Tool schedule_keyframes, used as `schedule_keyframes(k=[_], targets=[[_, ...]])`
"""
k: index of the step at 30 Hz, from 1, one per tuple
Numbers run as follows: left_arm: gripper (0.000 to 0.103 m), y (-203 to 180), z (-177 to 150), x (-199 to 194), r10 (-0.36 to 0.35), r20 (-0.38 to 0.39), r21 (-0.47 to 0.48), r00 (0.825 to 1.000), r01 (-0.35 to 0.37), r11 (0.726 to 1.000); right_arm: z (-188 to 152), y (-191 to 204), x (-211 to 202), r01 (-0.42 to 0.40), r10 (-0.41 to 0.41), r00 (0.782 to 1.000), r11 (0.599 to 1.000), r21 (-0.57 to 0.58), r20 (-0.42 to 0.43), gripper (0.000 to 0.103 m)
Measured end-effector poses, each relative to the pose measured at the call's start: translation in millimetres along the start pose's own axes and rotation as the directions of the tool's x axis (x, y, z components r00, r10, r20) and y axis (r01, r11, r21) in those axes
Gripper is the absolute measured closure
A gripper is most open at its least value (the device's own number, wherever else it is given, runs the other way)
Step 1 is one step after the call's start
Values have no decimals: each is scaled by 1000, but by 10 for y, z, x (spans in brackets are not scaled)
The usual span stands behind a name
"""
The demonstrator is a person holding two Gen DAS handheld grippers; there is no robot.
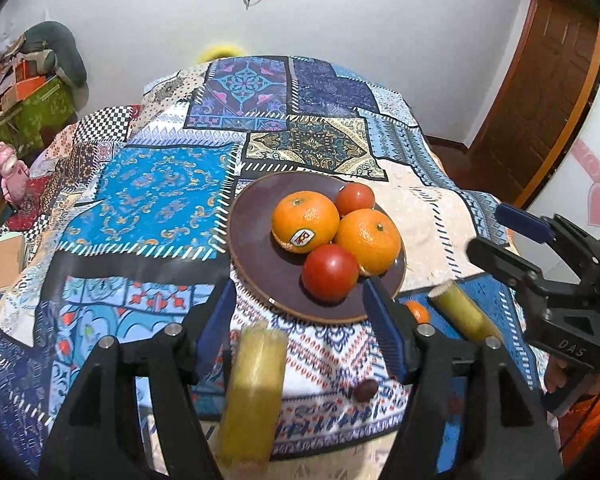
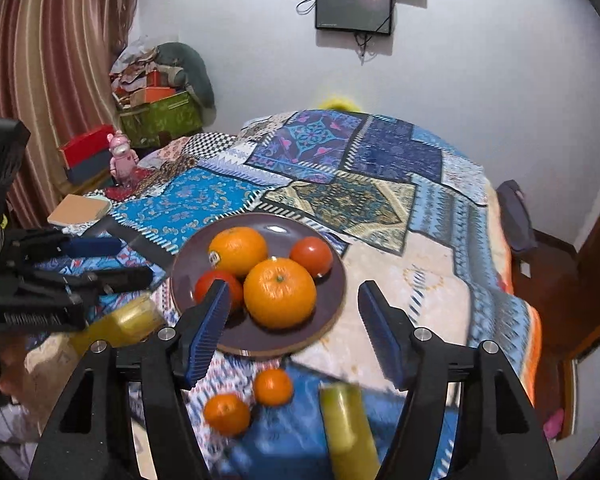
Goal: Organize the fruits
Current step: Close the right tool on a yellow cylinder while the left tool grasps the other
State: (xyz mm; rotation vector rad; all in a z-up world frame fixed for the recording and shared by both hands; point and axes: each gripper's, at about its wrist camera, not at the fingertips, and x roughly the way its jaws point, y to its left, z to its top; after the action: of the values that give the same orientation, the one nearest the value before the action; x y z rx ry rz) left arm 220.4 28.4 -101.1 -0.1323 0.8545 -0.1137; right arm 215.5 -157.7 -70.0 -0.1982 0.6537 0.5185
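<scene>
A brown plate [image 1: 256,264] [image 2: 332,312] on the patchwork cloth holds two oranges [image 1: 305,220] [image 2: 280,292] and two tomatoes [image 1: 330,272] [image 2: 311,256]. My left gripper [image 1: 300,320] [image 2: 136,260] stands open near the plate's front rim. A blurred yellow-green cane piece [image 1: 256,396] [image 2: 120,324] lies below and between its fingers, free of the pads. My right gripper [image 2: 296,334] [image 1: 486,228] is open too, over the plate's near edge. A second cane piece [image 2: 348,432] [image 1: 460,312] lies under it, with two small oranges [image 2: 272,386] beside it on the cloth.
A small dark fruit [image 1: 366,390] lies on the cloth near the front edge. At the left stand a pink toy figure [image 2: 122,158], a notebook [image 2: 80,208] and stacked boxes [image 2: 160,116]. A wooden door [image 1: 540,92] is at the right.
</scene>
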Motion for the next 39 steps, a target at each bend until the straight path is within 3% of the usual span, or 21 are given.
schedule_keyframes(k=[7, 16, 18, 21, 27, 30, 35, 38, 39], targets=[[25, 155, -216, -183, 36, -3, 43, 999, -35, 998, -347, -177, -185, 75, -74, 997, 997, 36, -35, 35], [24, 381, -586, 47, 77, -107, 57, 991, -72, 996, -810, -452, -18, 106, -87, 982, 988, 108, -165, 35], [25, 415, -640, 167, 72, -145, 41, 987, -66, 997, -878, -474, 28, 99, -75, 980, 987, 125, -183, 41], [33, 428, -691, 280, 35, -178, 15, 983, -33, 999, -940, -504, 116, 76, -45, 977, 986, 148, -207, 54], [43, 275, -724, 416, 66, -181, 86, 981, -51, 995, -993, -479, 227, 27, 10, 975, 986, 164, -221, 62], [42, 267, -707, 468, 25, -198, 69, 980, -11, 998, -1006, -426, 268, 38, -5, 975, 989, 142, -221, 62], [43, 215, -704, 537, 46, -205, 77, 978, -31, 997, -1047, -420, 387, 32, 8, 972, 986, 163, -235, 63], [64, 205, -695, 498, 50, -206, 71, 977, -36, 997, -1021, -410, 344, 15, 28, 972, 983, 180, -233, 68], [65, 215, -688, 488, 34, -218, 58, 975, -22, 998, -1010, -404, 304, 2, 42, 974, 981, 192, -225, 68]])
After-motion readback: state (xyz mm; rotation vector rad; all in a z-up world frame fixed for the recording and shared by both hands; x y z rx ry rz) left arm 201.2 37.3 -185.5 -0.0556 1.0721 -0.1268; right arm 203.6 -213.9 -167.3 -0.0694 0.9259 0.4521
